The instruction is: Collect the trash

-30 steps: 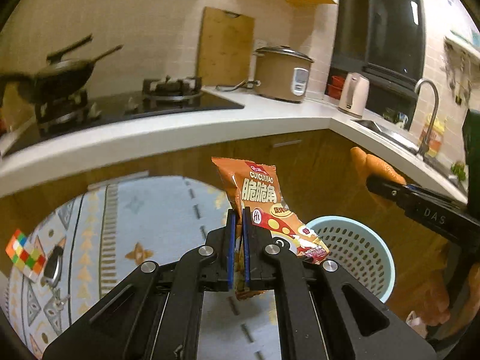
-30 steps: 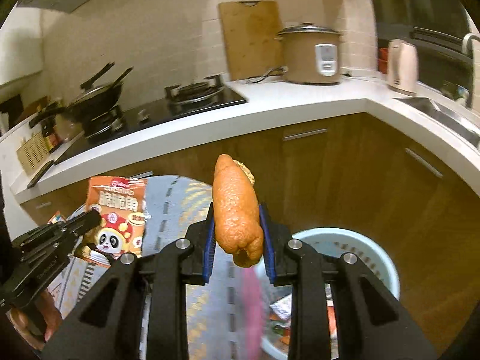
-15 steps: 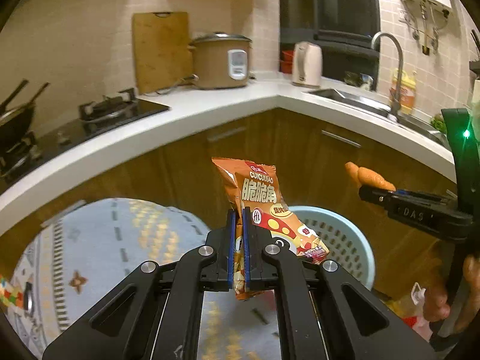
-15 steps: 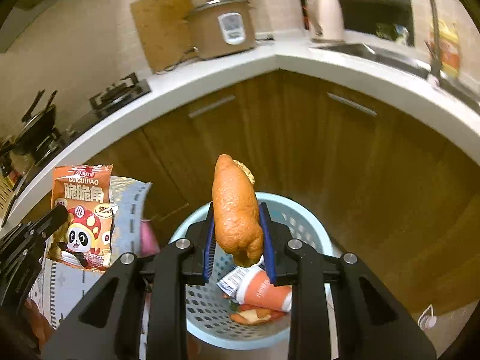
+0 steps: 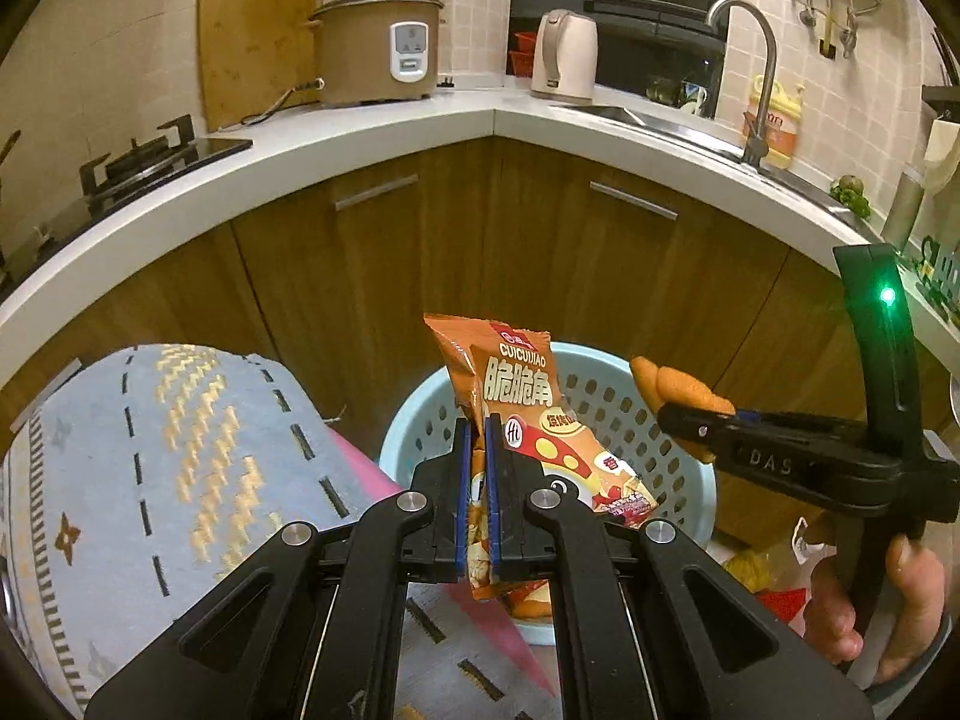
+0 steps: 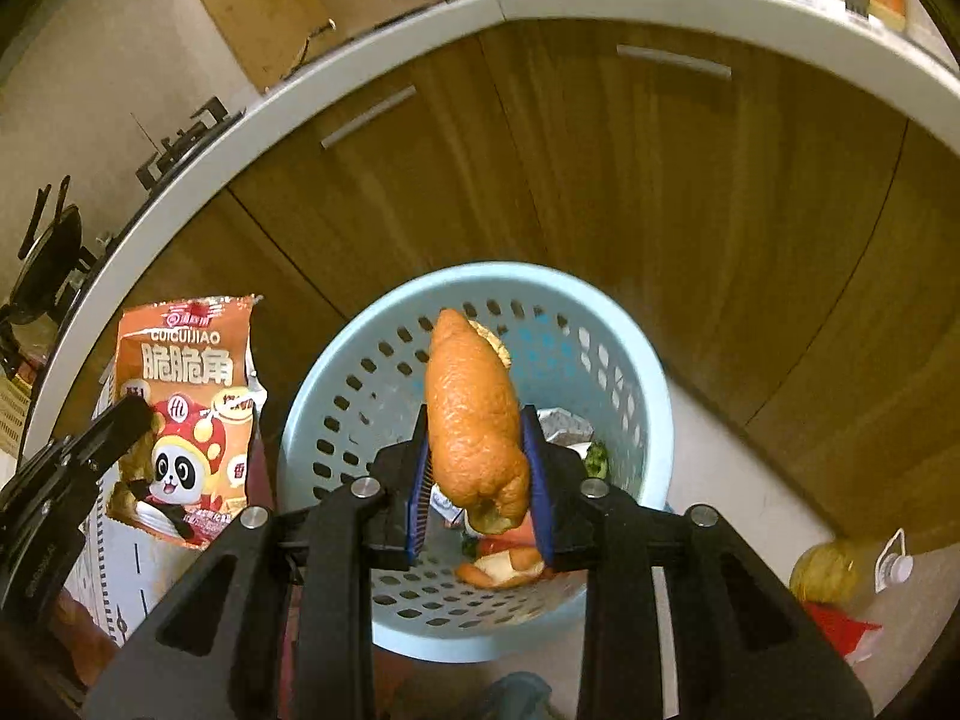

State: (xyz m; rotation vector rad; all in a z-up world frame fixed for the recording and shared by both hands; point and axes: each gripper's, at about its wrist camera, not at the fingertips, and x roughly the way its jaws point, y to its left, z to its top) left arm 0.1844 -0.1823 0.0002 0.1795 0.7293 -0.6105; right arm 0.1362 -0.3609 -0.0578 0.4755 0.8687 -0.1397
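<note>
My left gripper is shut on the edge of an orange snack bag with a panda print, held just above the near rim of a light blue perforated basket. In the right wrist view, my right gripper hangs over the basket with a piece of orange peel upright between its blue pads. Its jaws are opening, and the pads still touch the peel. The snack bag shows at the left of that view. More peel, foil and a wrapper lie at the basket's bottom.
Brown corner cabinets under a white counter stand right behind the basket. A light blue patterned rug covers the floor to the left. A yellow bottle and a red packet lie on the floor to the basket's right.
Both grippers have swung from the stove side toward the corner and come down over the basket. The snack bag and the peel came along in them.
</note>
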